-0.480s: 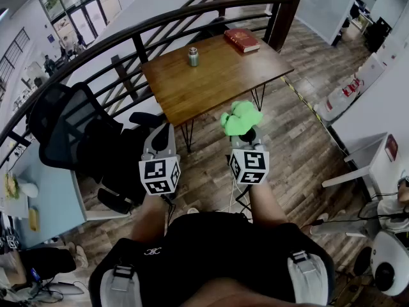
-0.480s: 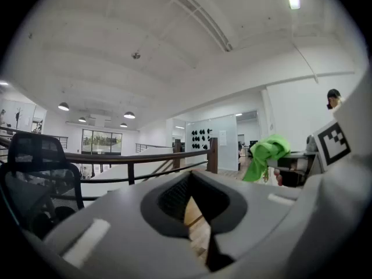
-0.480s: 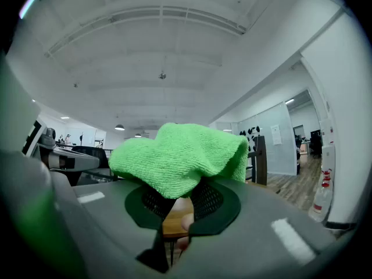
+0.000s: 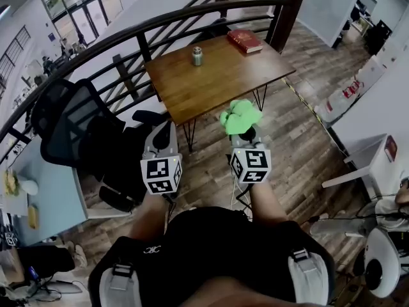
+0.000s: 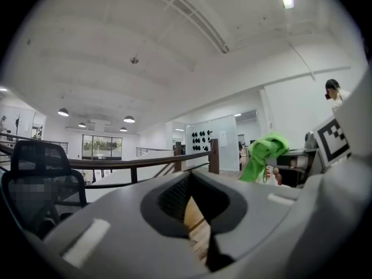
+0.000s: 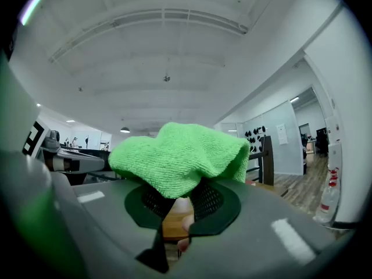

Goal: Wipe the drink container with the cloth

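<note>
**Desk:** What do the two tools have hold of?

**Photographer:** The right gripper [image 4: 245, 133], at centre frame in the head view, is clamped on a bunched green cloth [image 4: 240, 117]. The right gripper view shows the cloth [image 6: 180, 156] mounded over the closed jaws of that gripper [image 6: 174, 214] and spilling above them. The left gripper [image 4: 164, 130], just left of centre, has its jaws drawn together on nothing. In the left gripper view that tool [image 5: 200, 231] shows only a thin wedge of wood grain between the jaws, with the cloth [image 5: 261, 156] at the right of the frame.

**Desk:** And the drink container?

**Photographer:** The drink container [image 4: 197, 55], a small metallic cylinder, stands upright in the upper middle of the head view. It is on the far part of a wooden table [image 4: 217, 85], well apart from both grippers.

**Desk:** Anything else worth naming?

**Photographer:** A red book [image 4: 245, 41] lies on the table's upper right corner, to the right of the container. A dark curved railing [image 4: 128, 34] sweeps behind the table. A black office chair [image 4: 70, 130] sits at the left of the frame. Both grippers are held out level over plank flooring, short of the table's near edge.
</note>
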